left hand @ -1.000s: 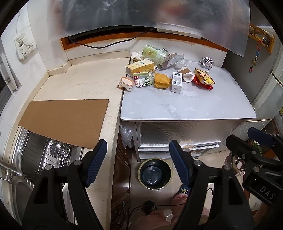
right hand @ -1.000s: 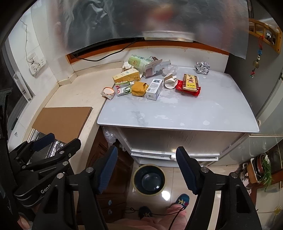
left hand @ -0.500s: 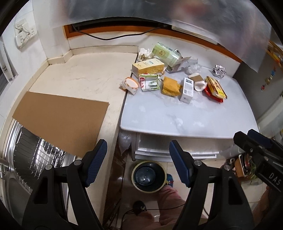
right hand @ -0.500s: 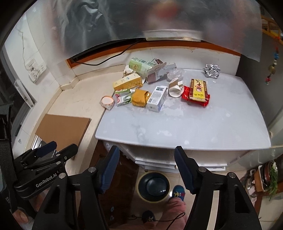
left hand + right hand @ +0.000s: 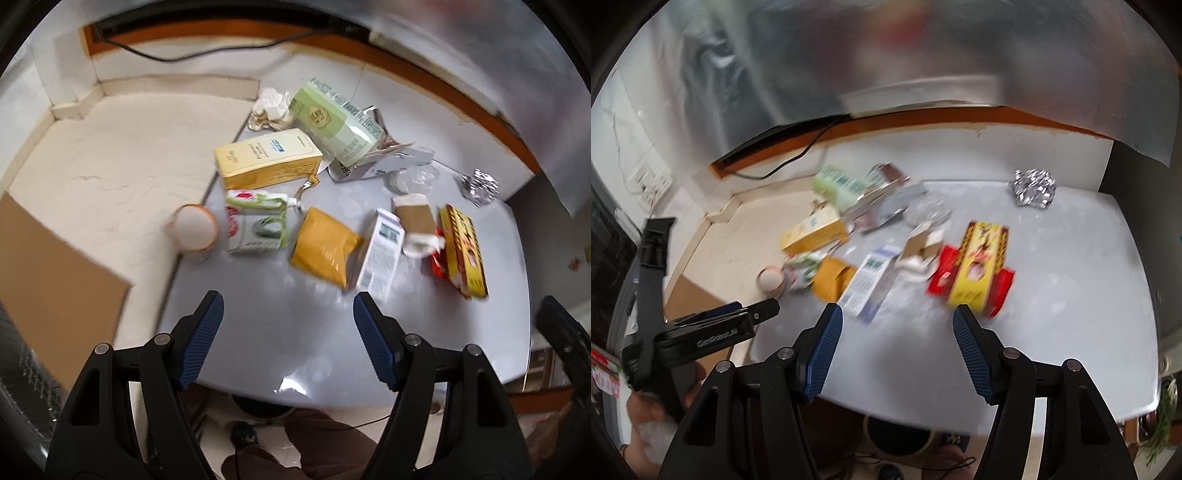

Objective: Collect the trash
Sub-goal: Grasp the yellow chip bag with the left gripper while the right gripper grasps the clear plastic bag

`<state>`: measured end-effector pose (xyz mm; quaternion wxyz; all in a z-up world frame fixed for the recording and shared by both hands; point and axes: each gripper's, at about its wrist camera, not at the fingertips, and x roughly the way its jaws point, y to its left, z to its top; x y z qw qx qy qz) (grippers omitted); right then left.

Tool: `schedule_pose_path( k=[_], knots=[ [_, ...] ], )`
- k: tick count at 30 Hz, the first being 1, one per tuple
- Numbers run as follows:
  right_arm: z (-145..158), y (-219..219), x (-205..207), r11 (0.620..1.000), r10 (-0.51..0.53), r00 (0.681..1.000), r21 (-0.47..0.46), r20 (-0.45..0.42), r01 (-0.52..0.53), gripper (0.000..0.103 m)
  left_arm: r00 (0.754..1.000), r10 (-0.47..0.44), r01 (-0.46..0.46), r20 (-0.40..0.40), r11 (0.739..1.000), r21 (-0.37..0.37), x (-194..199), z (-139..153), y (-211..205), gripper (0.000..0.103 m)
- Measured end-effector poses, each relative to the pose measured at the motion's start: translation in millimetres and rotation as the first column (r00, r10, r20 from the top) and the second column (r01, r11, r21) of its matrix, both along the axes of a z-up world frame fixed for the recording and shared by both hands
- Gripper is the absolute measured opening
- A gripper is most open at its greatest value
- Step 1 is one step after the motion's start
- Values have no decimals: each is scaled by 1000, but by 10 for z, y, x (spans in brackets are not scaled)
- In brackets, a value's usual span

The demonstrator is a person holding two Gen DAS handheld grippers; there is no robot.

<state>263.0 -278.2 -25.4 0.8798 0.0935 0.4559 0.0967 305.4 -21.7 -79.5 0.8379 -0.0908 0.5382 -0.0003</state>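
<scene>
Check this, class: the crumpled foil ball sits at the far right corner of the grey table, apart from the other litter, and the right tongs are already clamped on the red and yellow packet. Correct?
Not quite. The foil ball does sit apart at the grey table's far right corner, but the right tongs are open and empty, short of the red and yellow packet. The right wrist view shows it.

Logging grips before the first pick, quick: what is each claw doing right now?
Left claw: open, empty, above the grey tabletop.
Right claw: open, jaws just been closing slightly, nothing between them.
</scene>
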Motion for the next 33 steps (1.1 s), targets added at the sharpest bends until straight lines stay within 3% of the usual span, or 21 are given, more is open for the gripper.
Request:
schedule_pose_path(
  k=[10,18,24,26,27,29,33],
  knots=[
    [-188,-454,1178,991,134,990,27,-47,-133,64,992,79,-82,-100,996,-27,618,-465,-141,67],
    [-756,-263,2114,975,220,960,49,-171,-215,64,983,102,-106,-154,994,-18,755,-694,-256,67],
    [-1025,-54,2491,962,269,944,3,-190,-274,64,977,108,-111,-182,994,-5,874,-859,-384,67],
    [-1122,8,2597,959,276,939,-10,-204,-284,64,975,114,-119,-191,993,-13,916,-908,-407,63],
    [-1155,18,2631,959,278,938,-3,-206,-284,63,973,117,-123,-197,992,-21,931,-932,-408,57],
    [-1178,19,2644,959,280,941,19,-192,-282,45,969,117,-130,-217,991,-44,965,-990,-406,44],
    [-1151,-15,2589,956,293,942,44,-165,-289,24,971,115,-133,-207,988,-74,951,-1016,-365,34]
  ],
)
